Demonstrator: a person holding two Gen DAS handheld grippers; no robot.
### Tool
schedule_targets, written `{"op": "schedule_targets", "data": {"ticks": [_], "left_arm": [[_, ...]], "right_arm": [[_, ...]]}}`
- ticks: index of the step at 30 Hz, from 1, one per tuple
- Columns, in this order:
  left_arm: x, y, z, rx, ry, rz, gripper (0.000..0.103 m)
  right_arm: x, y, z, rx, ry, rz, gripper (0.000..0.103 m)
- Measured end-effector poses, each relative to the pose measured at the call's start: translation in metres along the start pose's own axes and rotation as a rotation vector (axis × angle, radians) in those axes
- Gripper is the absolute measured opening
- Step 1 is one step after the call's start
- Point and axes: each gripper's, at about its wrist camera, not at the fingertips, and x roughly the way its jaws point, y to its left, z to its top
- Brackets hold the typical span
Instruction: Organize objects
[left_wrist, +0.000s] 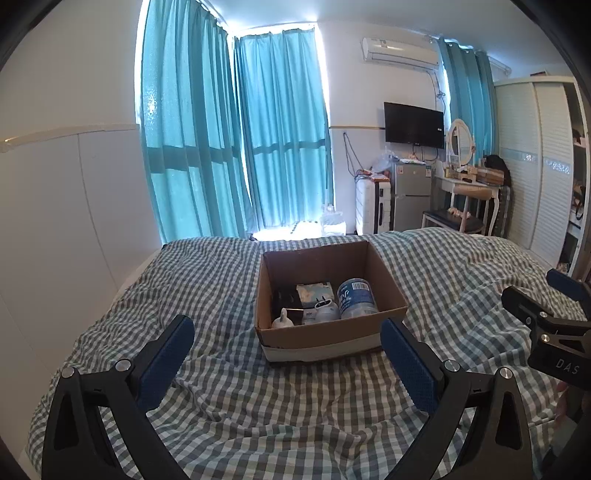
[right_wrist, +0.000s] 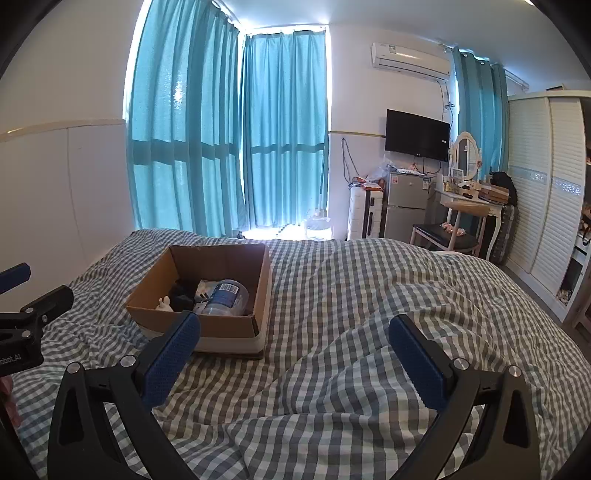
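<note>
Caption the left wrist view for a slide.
Open left hand-held gripper faces a cardboard box holding a bottle on the checked bedspread.

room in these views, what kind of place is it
Most likely a bedroom: a bed under a checked quilt, a dressing table with an oval mirror, and a louvred wardrobe.

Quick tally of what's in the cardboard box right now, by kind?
Inside the cardboard box, as far as visible:
Clear bottle with blue label: 1
Black item: 1
Printed packet: 1
White plug adapter: 1
Small white figure: 1
Total: 5
</note>
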Motion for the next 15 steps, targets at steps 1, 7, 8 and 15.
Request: {"op": "schedule_targets", "data": {"ticks": [1, 7, 8, 15], "left_arm": [[-0.0010, 0.0010, 0.0004, -0.008, 0.001, -0.006, 0.103], [-0.0054, -0.0002, 0.0019, -0.006, -0.002, -0.006, 0.103], [-0.0058, -0.0004, 0.0020, -0.006, -0.002, -0.005, 0.103], [-0.0056, 0.0021, 0.0019, -0.023, 0.005, -0.013, 0.103]], "right_arm": [[0.0007, -0.0003, -0.0007, 0.002, 0.003, -0.001, 0.103], [0.0017, -0.0022, -0.0020, 0.003, 0.014, -0.006, 0.103], [0.0018, -0.0024, -0.0023, 0.004, 0.014, -0.006, 0.103], [0.0016, -0.0023, -0.0031, -0.002, 0.017, -0.009, 0.103]]}}
